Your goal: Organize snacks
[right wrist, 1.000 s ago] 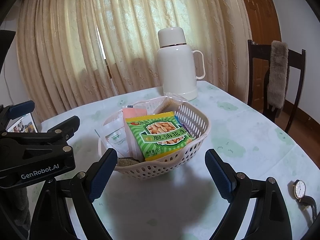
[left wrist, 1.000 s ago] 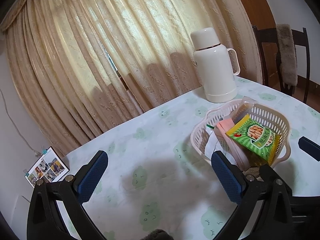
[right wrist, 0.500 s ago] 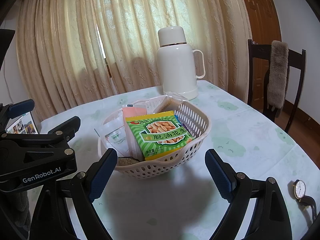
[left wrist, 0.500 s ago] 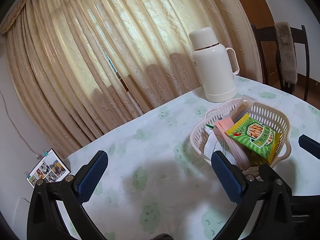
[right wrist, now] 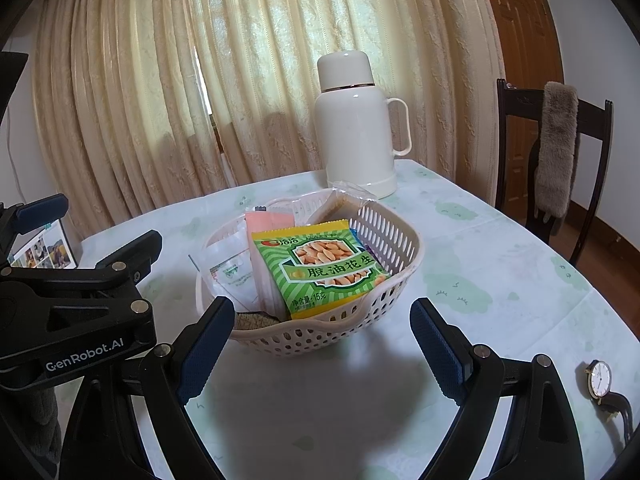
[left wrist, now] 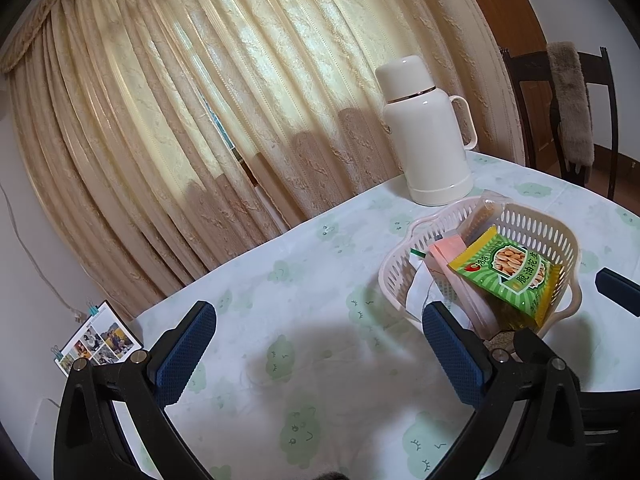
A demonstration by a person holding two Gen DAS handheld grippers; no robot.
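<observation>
1. The left gripper [left wrist: 318, 354] hangs over a bare stretch of the bench [left wrist: 304, 280], its blue-padded fingers [left wrist: 184, 354] spread wide apart with nothing between them.
2. The right gripper [right wrist: 322, 354] sits just in front of the basket [right wrist: 400, 236], its jaws likewise wide apart and holding nothing; one blue pad [right wrist: 206, 350] lies close to the basket's near left rim, though I cannot tell if it touches.
3. The snacks are all in that pale slotted plastic basket, which stands near the middle of the bench, to the right of the left gripper.
4. A green and yellow peanut packet [right wrist: 320, 266] leans tilted at the front of the pile, its printed face towards the right gripper.
5. Just behind and to its left a pink packet [right wrist: 266, 232] stands on edge, and a white sachet [right wrist: 232, 274] with green print rests against the basket's left wall.
6. A clear wrapper [right wrist: 344, 200] with something brown in it pokes above the far rim.
7. Behind the basket, near the curtain [right wrist: 160, 100], stands a cream thermos jug [right wrist: 356, 128], upright, handle to the right.
8. A wristwatch [right wrist: 600, 380] lies on the bench by the right gripper's outer finger.
9. A dark wooden chair [right wrist: 556, 152] with a grey furry wrap over its back is at the bench's right side.
10. A clipped photo card [left wrist: 96, 338] stands off the bench's far left edge.
</observation>
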